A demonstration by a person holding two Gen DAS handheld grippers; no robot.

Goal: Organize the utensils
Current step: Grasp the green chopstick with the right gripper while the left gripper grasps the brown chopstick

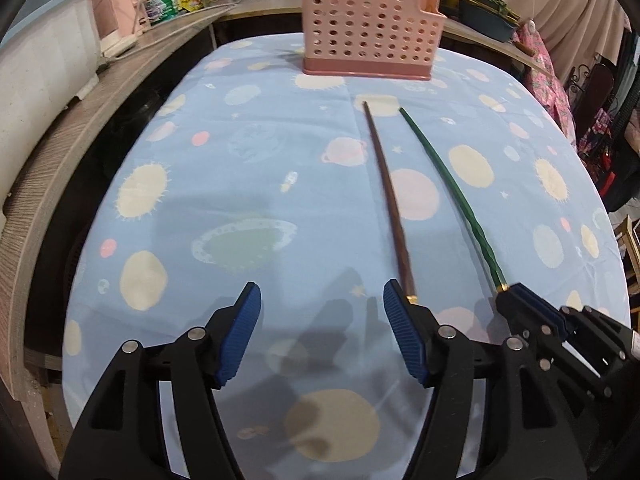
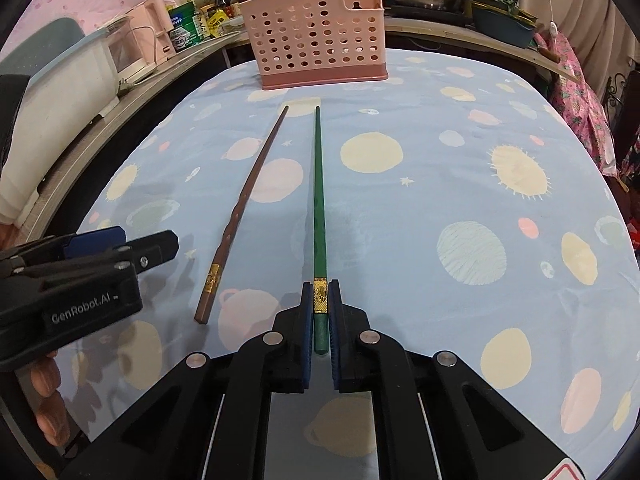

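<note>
My right gripper [image 2: 320, 312] sits nearest the lens, its blue pads clamped tight on the thick end of the green chopstick [image 2: 319, 200], right over its gold band. From there the stick runs straight ahead across the tablecloth [image 2: 460, 128] toward the pink basket [image 2: 316, 36], its tip stopping short of the basket's base.

My left gripper [image 1: 322, 320] has its jaws spread wide with nothing between them. The brown chopstick [image 1: 386, 196] lies just outside the inner finger [image 1: 400, 328], its gold-banded end beside that pad; I cannot tell whether they touch. It too points toward the basket, just left of the green one and angled slightly away from it at the near end.

Seen from the right wrist, the left gripper's black body reads "GenRobot.AI" in pale letters. The packets on the counter left of the basket carry print too small to read.
</note>
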